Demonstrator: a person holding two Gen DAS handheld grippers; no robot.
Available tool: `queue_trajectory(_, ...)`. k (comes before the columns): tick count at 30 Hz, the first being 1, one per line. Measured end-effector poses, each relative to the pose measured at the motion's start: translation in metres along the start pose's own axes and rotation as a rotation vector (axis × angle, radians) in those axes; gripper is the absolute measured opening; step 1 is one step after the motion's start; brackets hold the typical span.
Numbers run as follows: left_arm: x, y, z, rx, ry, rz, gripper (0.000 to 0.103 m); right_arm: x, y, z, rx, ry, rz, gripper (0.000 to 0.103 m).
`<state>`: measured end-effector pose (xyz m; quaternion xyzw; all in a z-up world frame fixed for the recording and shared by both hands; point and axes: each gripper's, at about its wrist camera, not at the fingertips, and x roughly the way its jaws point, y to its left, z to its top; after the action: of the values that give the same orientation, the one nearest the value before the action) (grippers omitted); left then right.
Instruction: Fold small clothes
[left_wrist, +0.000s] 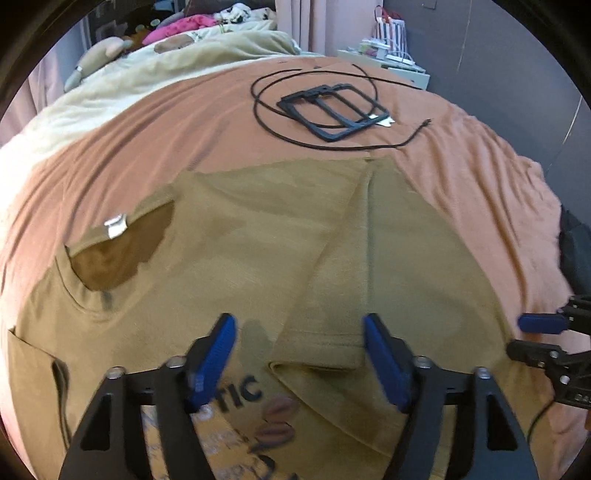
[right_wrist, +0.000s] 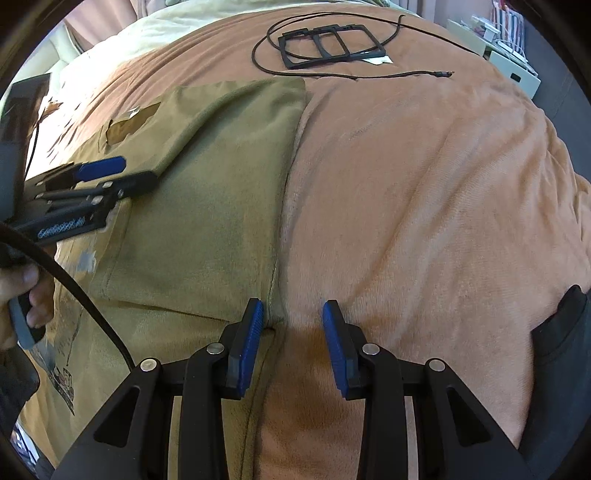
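2 grippers, left (left_wrist: 299, 354) and right (right_wrist: 291, 347), hover open and empty over a T-shirt (left_wrist: 258, 236) on the bed (right_wrist: 424, 184); a careless pinch at its edge might also catch the blanket, probably undoing the folded sleeve (left_wrist: 369, 258).

shirt print (left_wrist: 242, 391), lower middle of left wrist view: read "TIC", earlier letters hidden by a finger | left gripper (right_wrist: 61, 229) arm, left edge of right wrist view: white lettering was too blurred to read

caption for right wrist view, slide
Right gripper open over the edge of a half-folded tan T-shirt on orange blanket.
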<state>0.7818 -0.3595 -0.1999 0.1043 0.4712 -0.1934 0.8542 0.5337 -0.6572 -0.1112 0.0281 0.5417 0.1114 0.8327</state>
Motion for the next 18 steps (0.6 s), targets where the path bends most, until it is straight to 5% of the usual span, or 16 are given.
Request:
queue_trajectory(5,-0.004,0.017,0.007,-0.019,-0.045,0.061,0.051,-0.001,-0.001,0.002,-0.006,0.017,0.003,0.031)
queue_trajectory(7,-0.002,0.027,0.012,-0.051,-0.043,0.076,0.026,-0.001,0.0,0.002,-0.013,0.021,-0.005,0.031)
queue_trajectory(10,0.002,0.046,0.016,-0.13,-0.026,0.009,0.009,-0.002,0.002,0.003,-0.017,0.027,-0.011,0.031)
queue_trajectory(18,-0.003,0.058,0.017,-0.164,-0.025,-0.033,0.003,-0.003,0.004,0.011,-0.039,0.068,-0.01,0.031)
